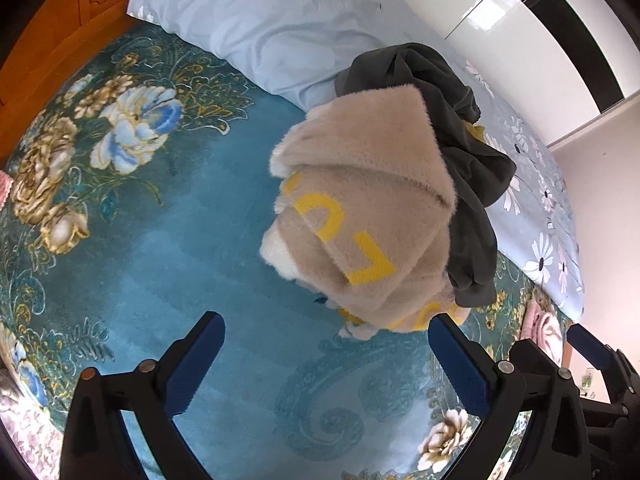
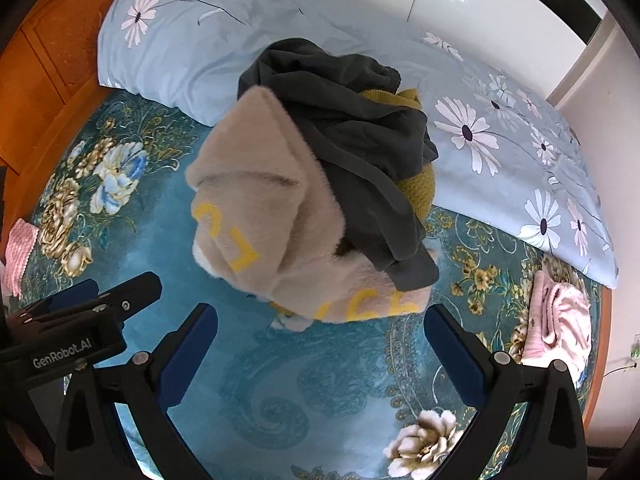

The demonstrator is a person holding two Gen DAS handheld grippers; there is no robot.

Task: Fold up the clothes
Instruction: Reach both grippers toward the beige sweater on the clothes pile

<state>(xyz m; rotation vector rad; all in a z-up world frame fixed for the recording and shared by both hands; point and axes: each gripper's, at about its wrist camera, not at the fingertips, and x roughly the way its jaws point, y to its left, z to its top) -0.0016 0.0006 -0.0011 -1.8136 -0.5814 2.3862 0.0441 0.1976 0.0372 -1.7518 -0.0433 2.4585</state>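
A heap of clothes lies on the teal flowered bedspread (image 1: 180, 240). A fuzzy beige garment with yellow letters (image 1: 360, 208) (image 2: 272, 216) is on the near side, a dark grey garment (image 1: 460, 152) (image 2: 352, 132) is draped over its back, and a mustard knit piece (image 2: 420, 188) peeks out beneath the grey one. My left gripper (image 1: 326, 330) hovers open just in front of the heap, holding nothing. My right gripper (image 2: 320, 320) is open too, close to the beige garment's near edge. The left gripper (image 2: 88, 304) shows at the left of the right wrist view; the right gripper's blue finger (image 1: 592, 348) shows at the right of the left wrist view.
A light blue flowered duvet (image 2: 280, 12) is bunched behind the heap. A folded pink cloth (image 2: 560, 320) lies at the bed's right edge, another pink piece (image 2: 20, 248) at the left. An orange wooden headboard (image 1: 60, 32) stands far left, white cabinets (image 1: 500, 12) beyond.
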